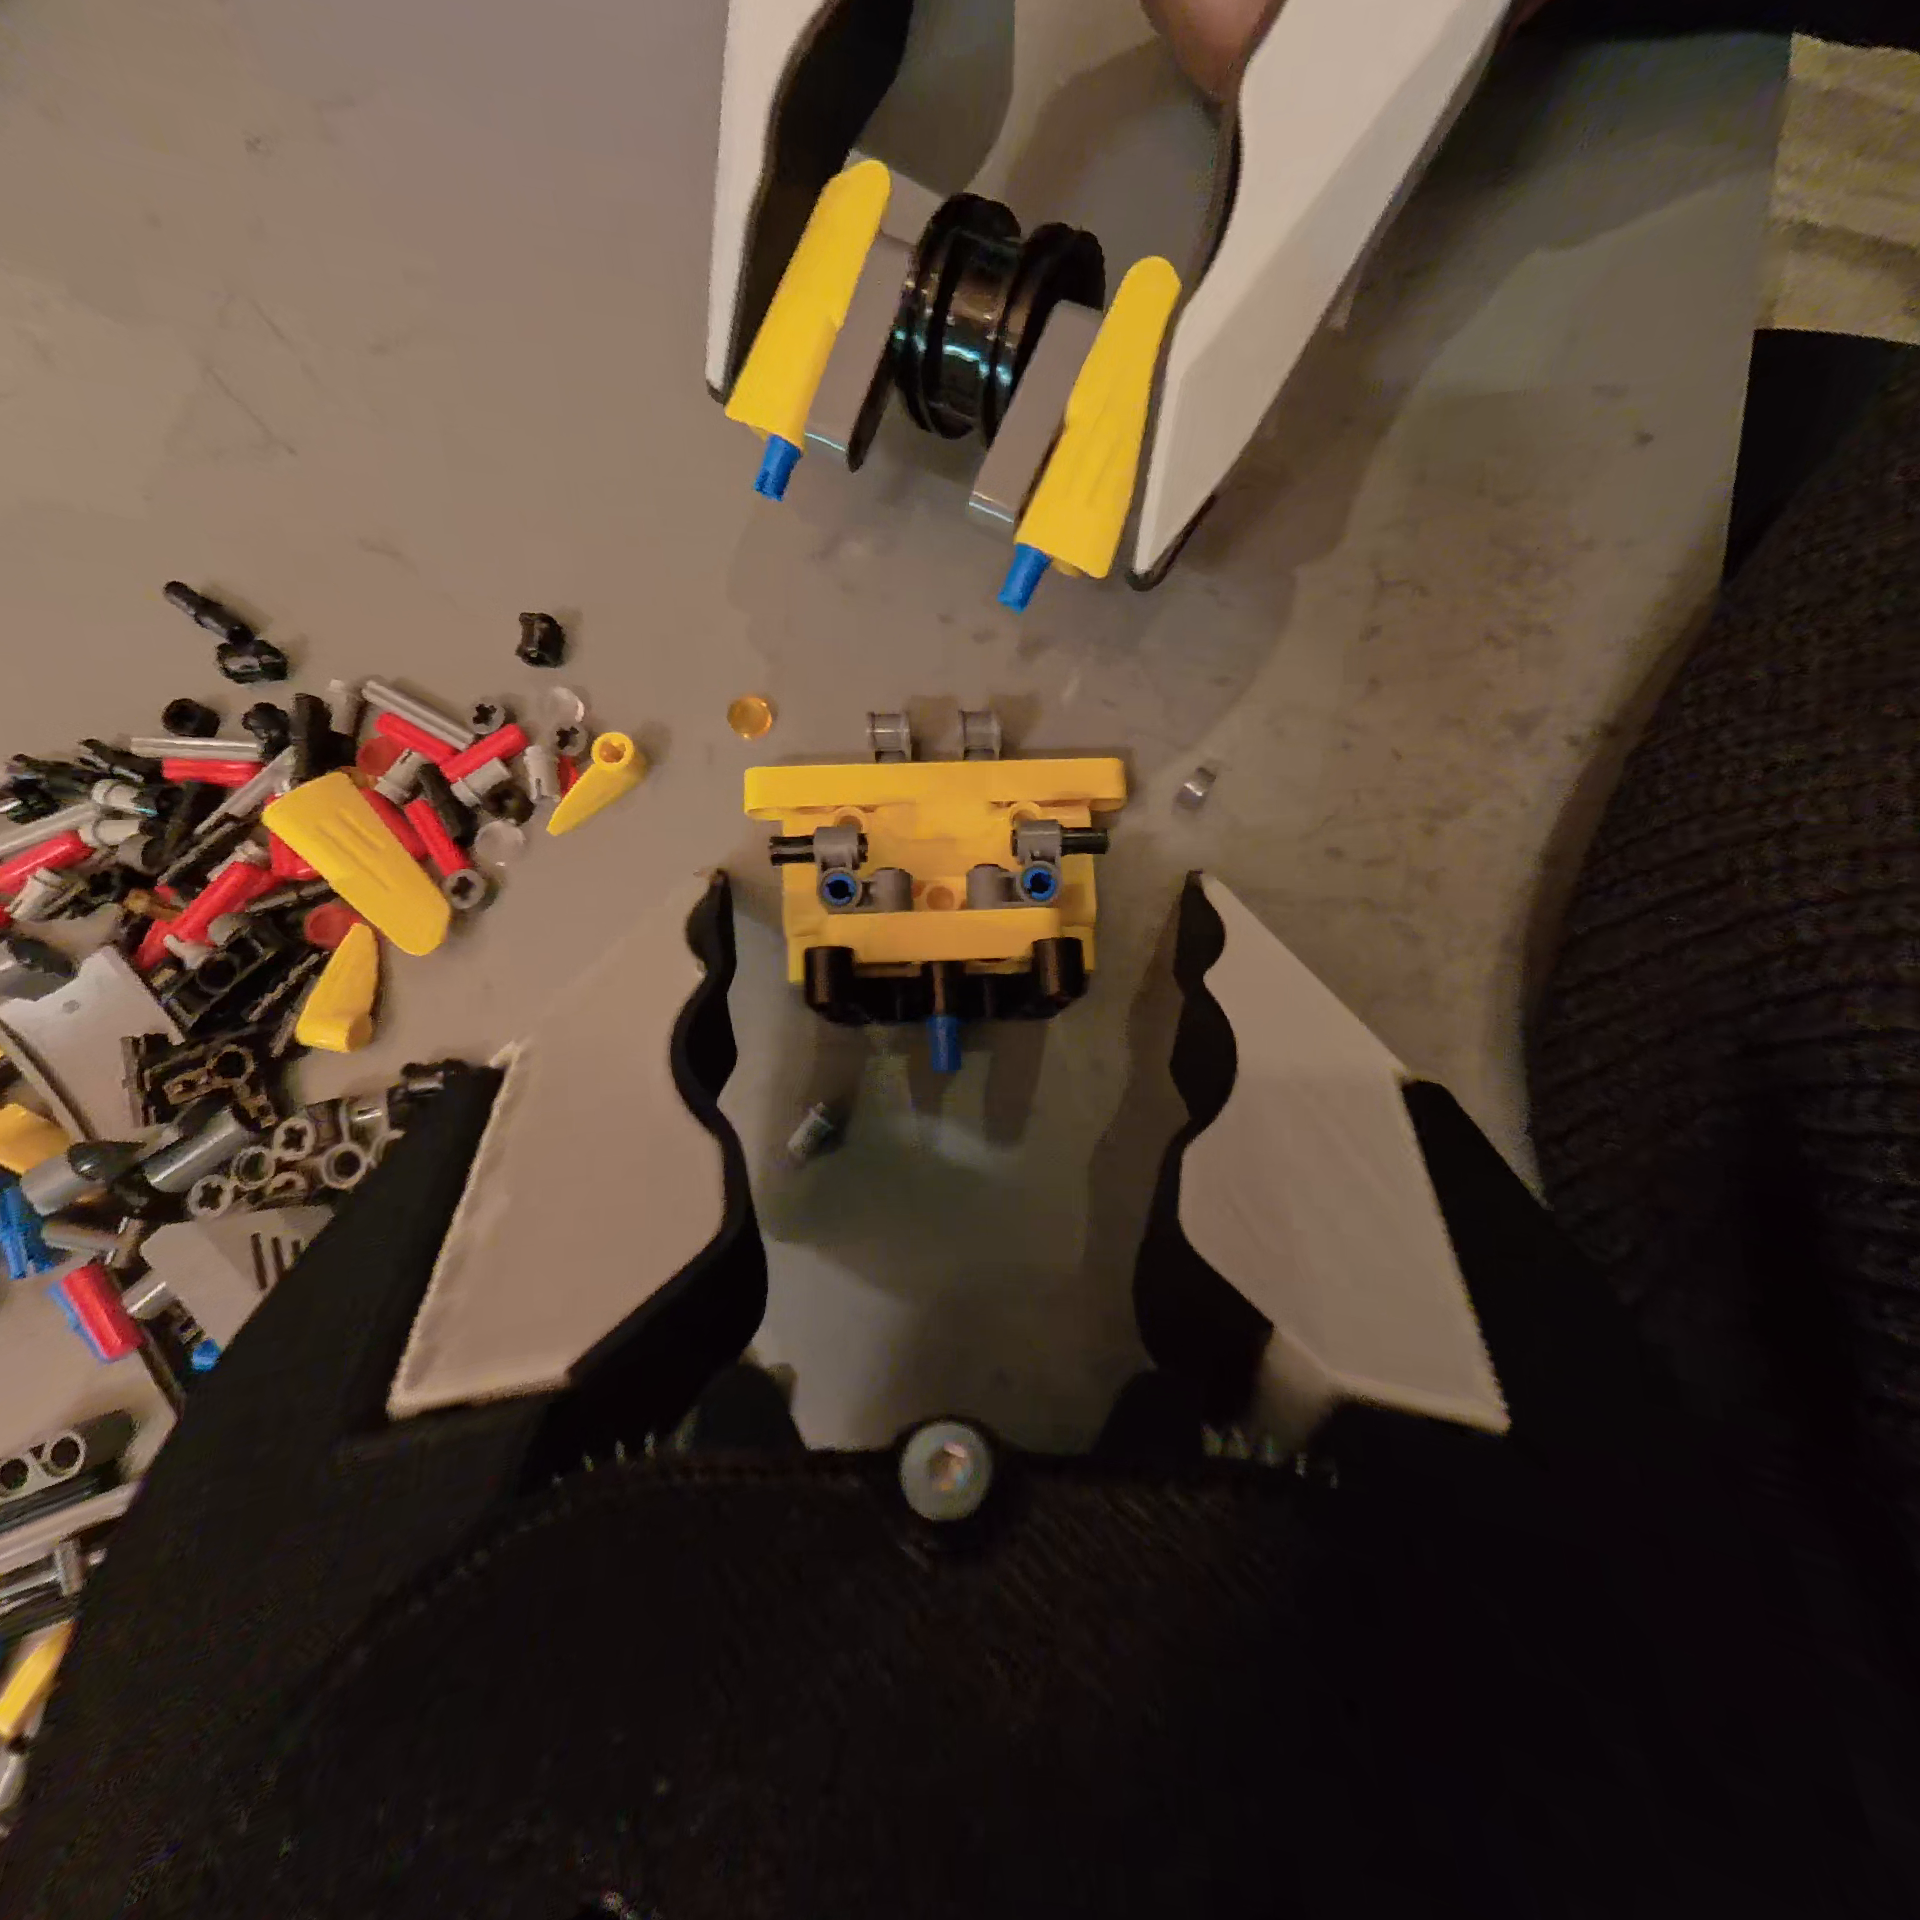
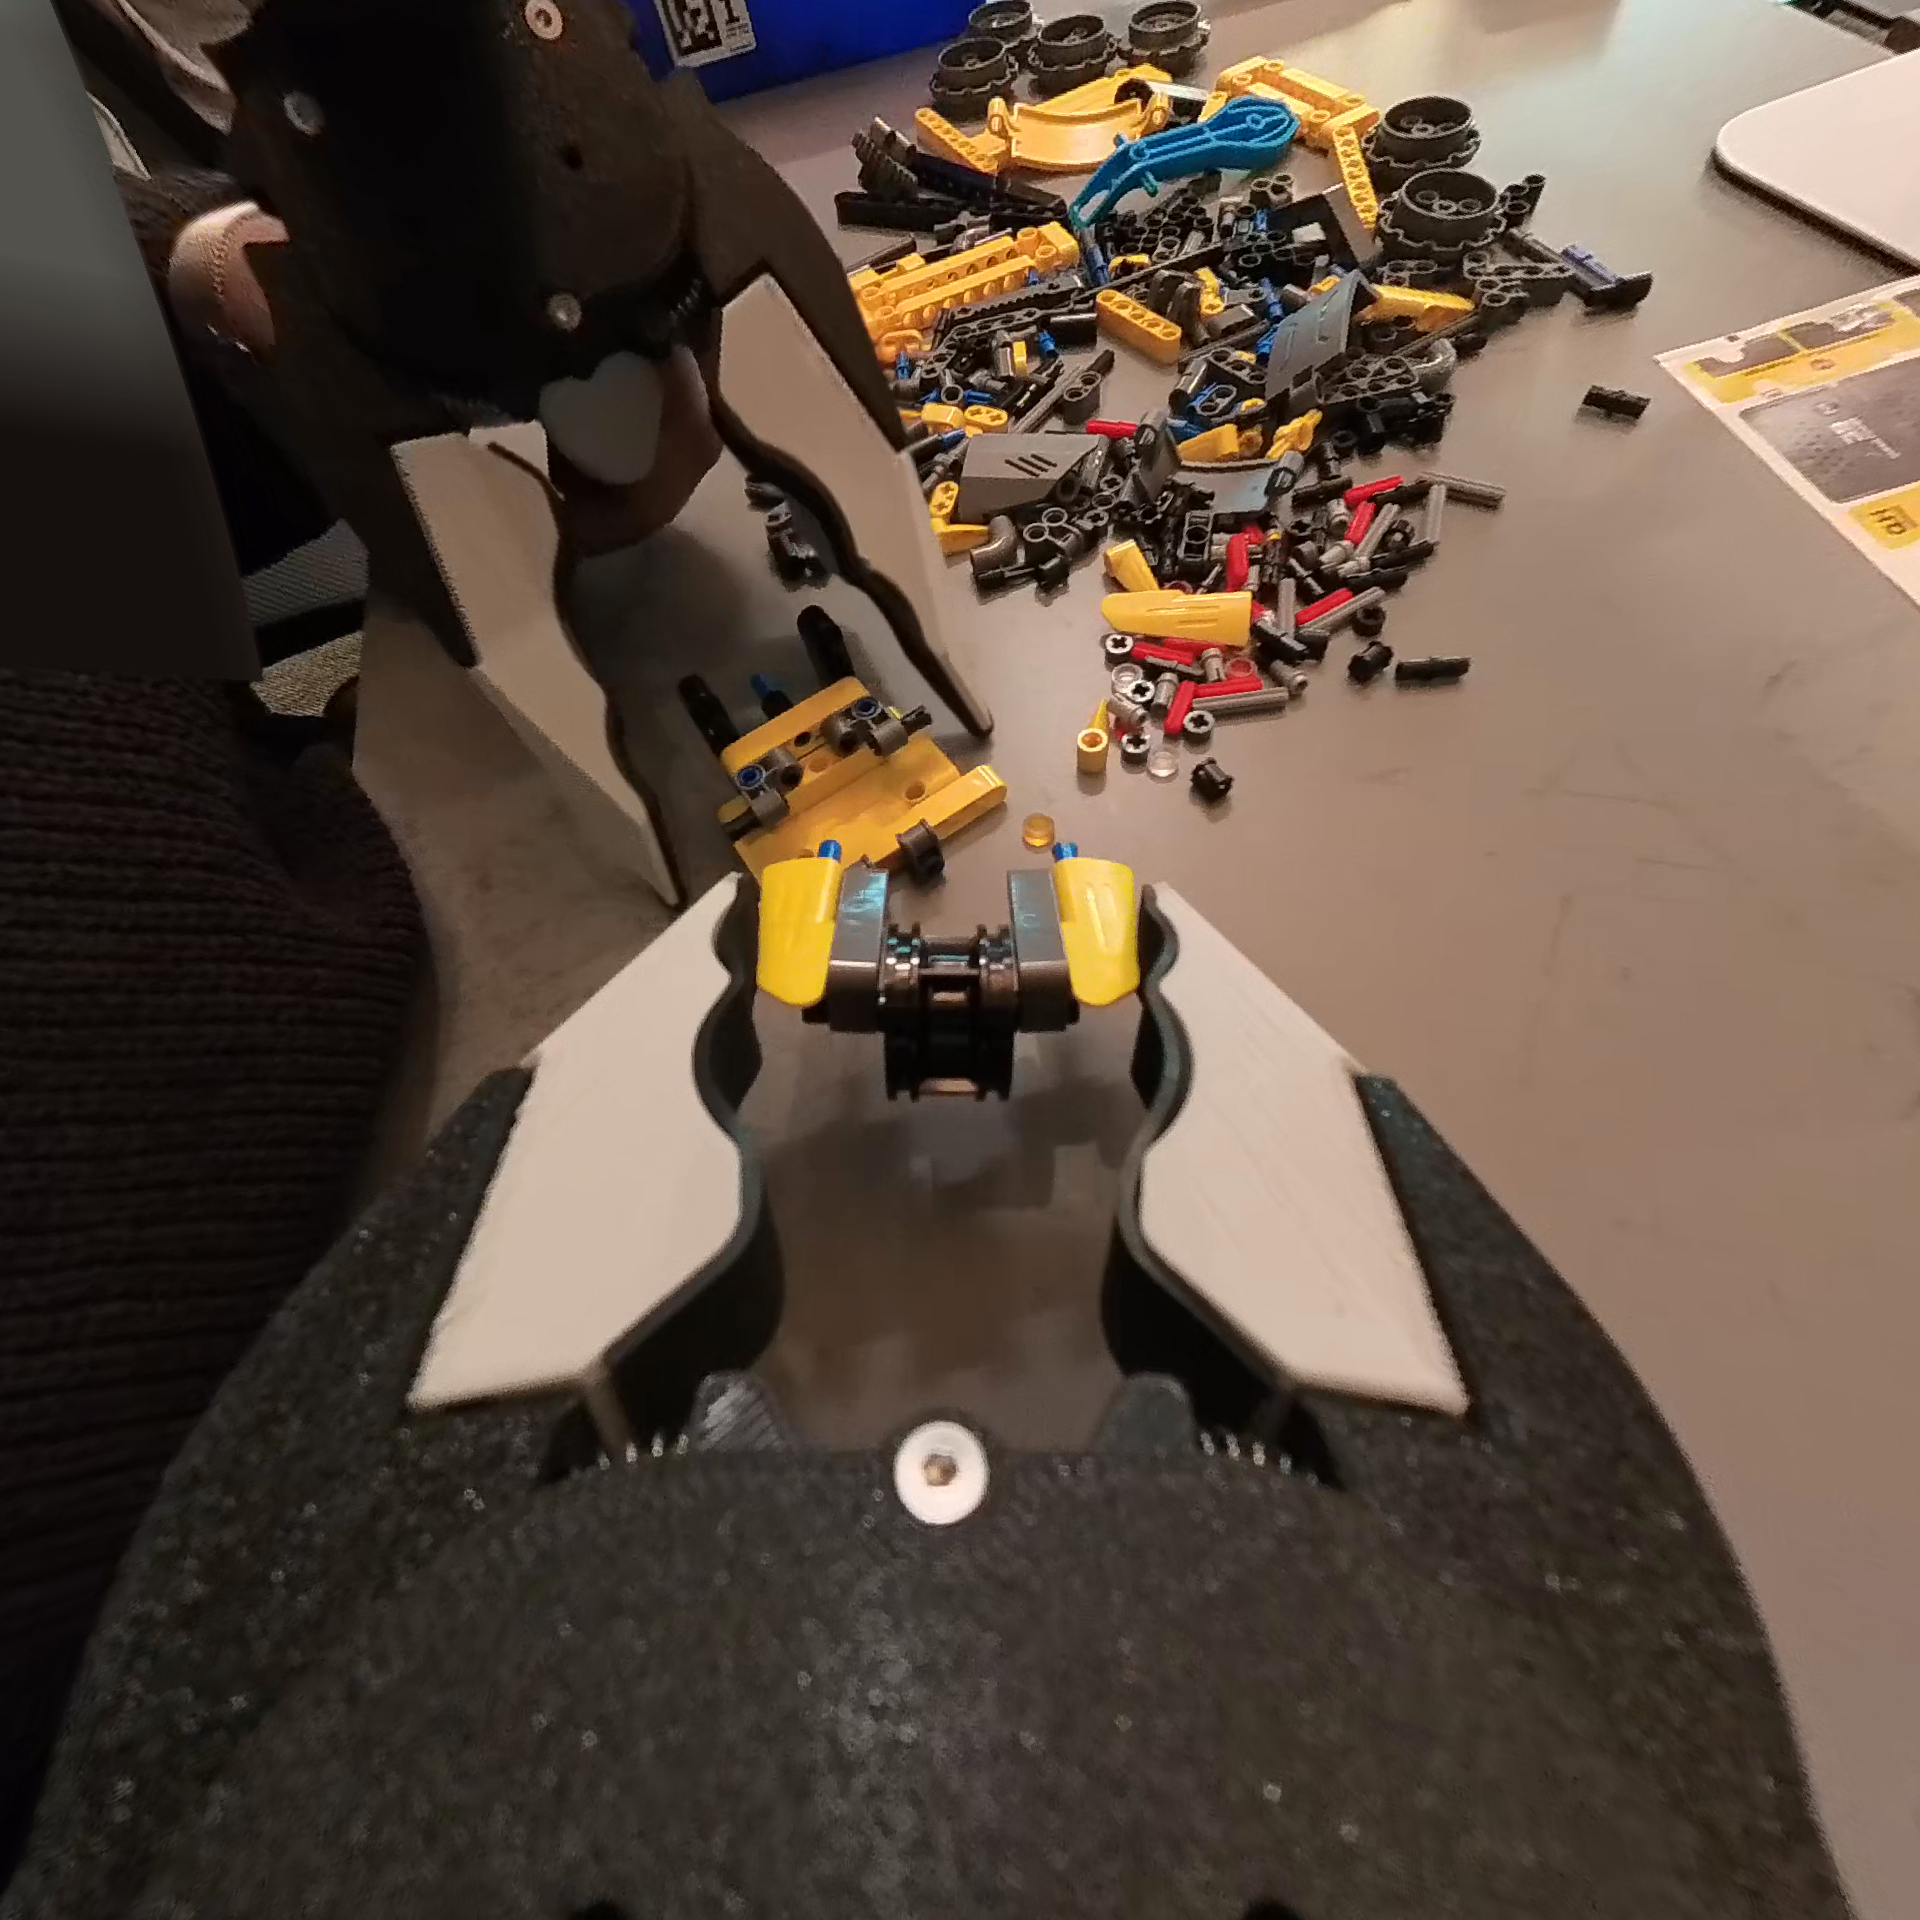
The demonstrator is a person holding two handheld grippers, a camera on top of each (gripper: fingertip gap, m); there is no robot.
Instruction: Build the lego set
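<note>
A yellow block assembly (image 1: 935,800) with grey connectors, blue pins and black pieces lies on the grey table. My left gripper (image 1: 953,891) is open, one finger on each side of it, with gaps on both sides. The assembly (image 2: 831,774) and my left gripper (image 2: 826,810) also show in the right wrist view. My right gripper (image 2: 945,891) is shut on a small wheel piece (image 2: 940,966): a black wheel between two grey beams with yellow panels and blue pins. It holds the piece above the table, just beyond the yellow assembly. In the left wrist view my right gripper (image 1: 930,483) and the wheel piece (image 1: 956,312) are at the top.
A heap of loose red, grey, black and yellow parts (image 1: 260,883) lies left of the assembly and spreads far back (image 2: 1195,364). A small orange stud (image 1: 750,717) lies nearby. A printed sheet (image 2: 1818,416), a white pad (image 2: 1829,156) and a blue box (image 2: 810,42) are farther off. A dark knitted sleeve (image 1: 1714,1039) is at the table edge. Spacing between my two grippers at the tips: around 7 cm.
</note>
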